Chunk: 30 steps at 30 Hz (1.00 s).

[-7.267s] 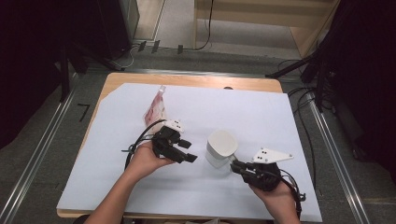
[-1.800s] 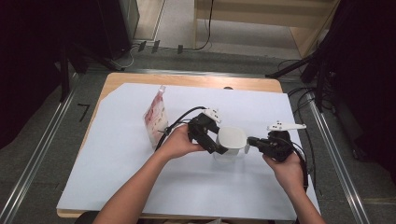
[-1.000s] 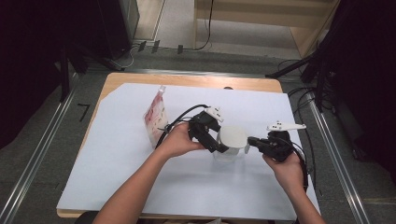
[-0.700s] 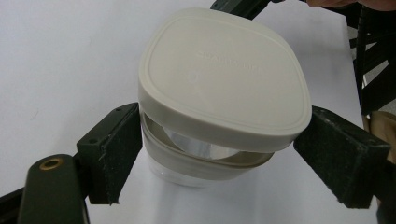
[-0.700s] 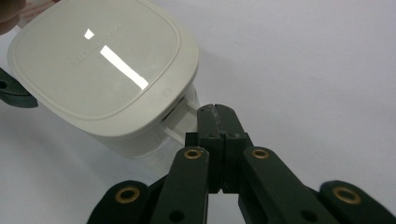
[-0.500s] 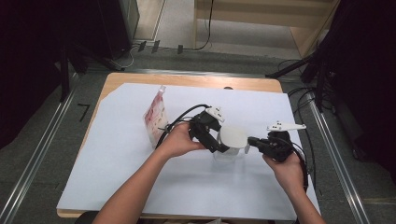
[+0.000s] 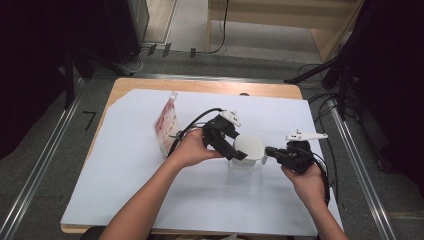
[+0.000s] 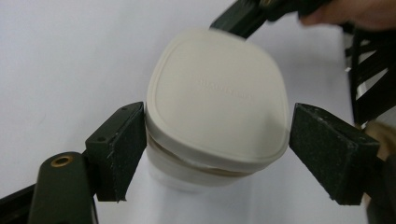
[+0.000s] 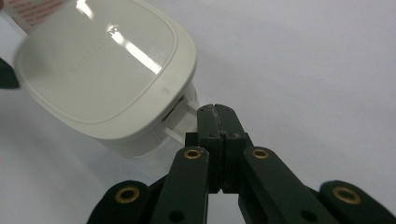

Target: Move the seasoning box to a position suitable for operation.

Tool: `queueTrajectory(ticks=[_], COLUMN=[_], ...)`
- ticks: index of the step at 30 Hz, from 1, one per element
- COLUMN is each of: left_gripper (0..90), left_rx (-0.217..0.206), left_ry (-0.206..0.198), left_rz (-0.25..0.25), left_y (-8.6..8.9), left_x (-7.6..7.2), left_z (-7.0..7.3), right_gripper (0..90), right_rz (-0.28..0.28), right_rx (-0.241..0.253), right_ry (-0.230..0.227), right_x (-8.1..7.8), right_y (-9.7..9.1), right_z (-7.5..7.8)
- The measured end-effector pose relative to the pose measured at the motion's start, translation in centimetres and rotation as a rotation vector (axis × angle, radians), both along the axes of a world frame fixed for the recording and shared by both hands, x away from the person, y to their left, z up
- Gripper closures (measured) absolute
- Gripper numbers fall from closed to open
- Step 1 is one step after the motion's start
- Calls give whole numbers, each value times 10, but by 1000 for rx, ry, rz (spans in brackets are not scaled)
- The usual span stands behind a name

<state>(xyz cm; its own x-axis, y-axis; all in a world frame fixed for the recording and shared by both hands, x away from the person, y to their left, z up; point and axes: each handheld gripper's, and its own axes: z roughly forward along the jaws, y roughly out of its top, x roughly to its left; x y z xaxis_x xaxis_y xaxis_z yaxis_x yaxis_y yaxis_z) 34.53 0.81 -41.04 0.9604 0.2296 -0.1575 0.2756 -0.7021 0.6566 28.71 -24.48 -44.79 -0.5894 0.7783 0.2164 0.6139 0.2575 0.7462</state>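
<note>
A small container with a rounded white lid (image 7: pixel 248 147) (image 8: pixel 215 98) (image 9: pixel 100 70) stands on the white sheet at mid-table. My left gripper (image 7: pixel 239 152) (image 8: pixel 217 158) comes in from the left and straddles the lid, open. Its left pad (image 8: pixel 123 149) touches the lid's rim, and its right pad (image 8: pixel 327 156) stands a little clear of it. My right gripper (image 7: pixel 269 151) (image 9: pixel 217 109) is shut, with its tips against a thin tab (image 9: pixel 184 121) on the container's right side. I cannot tell whether the tab is pinched.
A red-and-white printed packet (image 7: pixel 166 127) (image 9: pixel 32 9) stands upright to the left of the left hand. White paper (image 7: pixel 125 170) covers most of the wooden table (image 7: pixel 150 85). Cables trail from both grippers, and metal rails run along both table sides.
Since the earliest frame the left gripper has moved right to straddle the lid, and the right gripper has come up to the container's right side. Over the last second nothing has moved.
</note>
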Motion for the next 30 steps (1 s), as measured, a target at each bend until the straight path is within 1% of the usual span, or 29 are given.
queueTrajectory(ticks=[1,3,4,6,7,8,12,13,15,16,17,23,25,26,27,28,29,30], left_gripper=[199,200,203,213,219,223,223,223,223,224,227,237,248,290,490,509,511,560], left_rx=[4,-14,-27,-72,-81,-81,-79,-72,-64,-73,-91,-78,-81,-94,-113,-101,-74,-44], left_ry=[-12,-18,-17,-7,7,17,9,8,6,3,3,-15,-26,-24,-7,-23,-29,-37], left_rz=[-2,-5,0,2,11,8,8,3,-1,-7,-4,-30,-36,-44,-77,-70,-75,-88], left_y=[0,1,1,4,4,4,4,3,1,0,-1,-13,-18,-19,-20,-23,-27,-32], left_x=[-1,-1,-1,0,1,1,1,1,2,2,2,2,1,1,1,-1,-2,-3], left_z=[-1,0,2,6,7,8,8,9,13,16,19,33,39,42,45,46,46,45], right_gripper=[900,900,900,900,900,900,900,900,900,900,900,900,900,900,900,900,900,900], right_rz=[2,0,-1,0,1,-1,-2,-2,-2,-3,-3,-1,1,0,-1,6,7,7], right_rx=[-3,-2,-5,-4,-3,-2,-5,-4,-4,-3,-4,-2,-3,-3,-2,5,4,1], right_ry=[0,-1,-5,-6,-4,-6,-3,-2,-1,0,-2,-4,-5,-4,-5,-1,-3,-8], right_x=[0,0,0,0,0,0,0,0,0,0,-1,-1,-1,-1,-1,-1,-1,-2], right_y=[0,0,0,0,0,0,0,0,0,0,0,0,0,0,0,0,1,1], right_z=[0,0,0,0,0,0,0,0,0,0,0,0,0,0,0,0,0,1])
